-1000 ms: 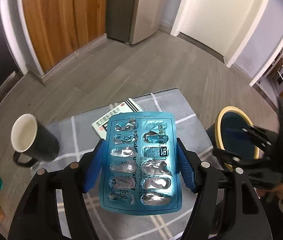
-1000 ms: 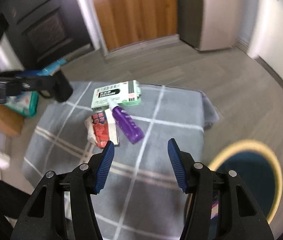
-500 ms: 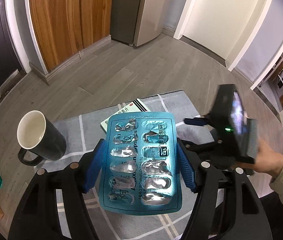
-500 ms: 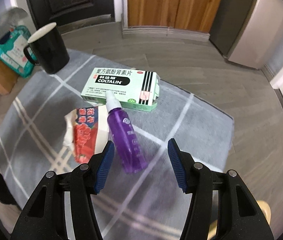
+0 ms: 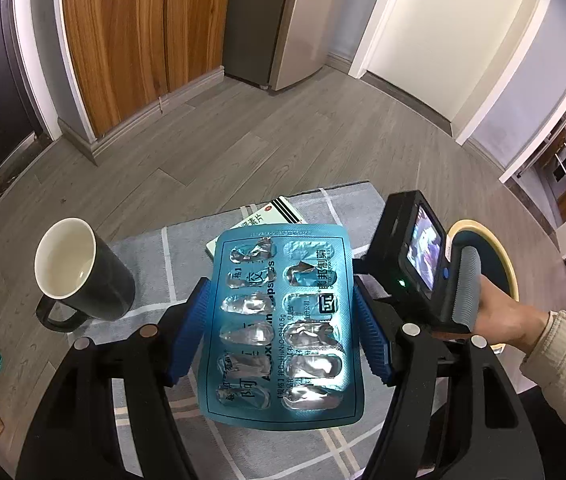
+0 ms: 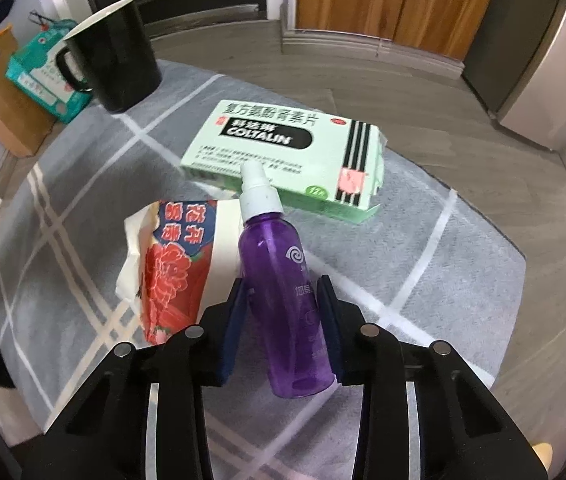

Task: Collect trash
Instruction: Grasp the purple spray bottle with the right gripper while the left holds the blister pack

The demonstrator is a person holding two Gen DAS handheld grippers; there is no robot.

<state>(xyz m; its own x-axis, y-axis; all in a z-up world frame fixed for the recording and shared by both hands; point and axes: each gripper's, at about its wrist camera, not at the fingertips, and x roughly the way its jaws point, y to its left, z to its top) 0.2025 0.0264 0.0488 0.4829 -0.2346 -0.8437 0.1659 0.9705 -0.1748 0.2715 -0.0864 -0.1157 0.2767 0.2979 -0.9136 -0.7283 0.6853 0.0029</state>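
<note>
My left gripper (image 5: 281, 292) is shut on an empty blue blister pack (image 5: 279, 332), held up above the grey checked cloth (image 5: 187, 248). In the right wrist view my right gripper (image 6: 282, 284) points down over a purple spray bottle (image 6: 279, 256) lying on the cloth. Its jaws are closing, and the blue pads (image 6: 235, 308) touch both sides of the bottle's body. A torn red and blue flowered packet (image 6: 175, 264) lies just left of the bottle. A green medicine box (image 6: 283, 152) lies beyond the bottle's white nozzle.
A black mug (image 6: 115, 56) stands at the cloth's far left corner. A round bin with a yellow rim (image 5: 499, 256) sits on the floor to the right, behind the person's hand (image 5: 499, 320). A teal packet (image 6: 43, 76) rests on a cardboard box at the left.
My right gripper came down onto the cloth and its jaws narrowed around the purple bottle. The left gripper kept still with the blister pack.
</note>
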